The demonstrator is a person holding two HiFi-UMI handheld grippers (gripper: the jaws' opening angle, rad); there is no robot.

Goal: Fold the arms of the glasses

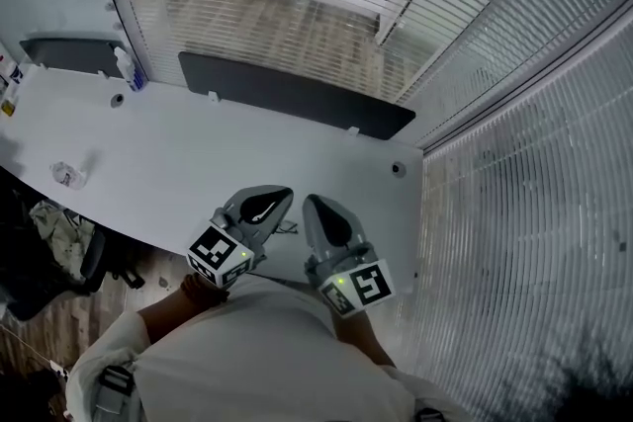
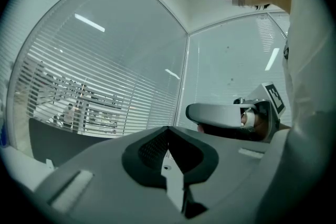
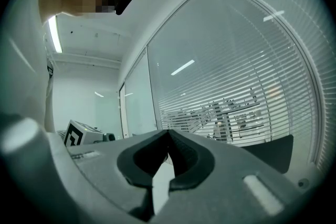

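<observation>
In the head view a thin dark pair of glasses (image 1: 288, 229) lies on the white desk (image 1: 178, 163) near its front edge, mostly hidden between my two grippers. My left gripper (image 1: 281, 196) is held level just left of it, jaws shut and empty. My right gripper (image 1: 311, 204) is alongside on the right, also shut with nothing in it. The left gripper view shows its closed jaws (image 2: 168, 129) and the right gripper (image 2: 226, 115) beside them, against window blinds. In the right gripper view the jaws (image 3: 168, 135) meet at the tip, and the glasses are out of sight.
A dark partition panel (image 1: 297, 94) runs along the desk's far edge, before a glass wall with blinds (image 1: 495, 193). A small crumpled clear thing (image 1: 66, 175) and a bottle (image 1: 127, 66) sit at the left. A round grommet (image 1: 398, 169) marks the right end. A chair (image 1: 59, 252) stands below left.
</observation>
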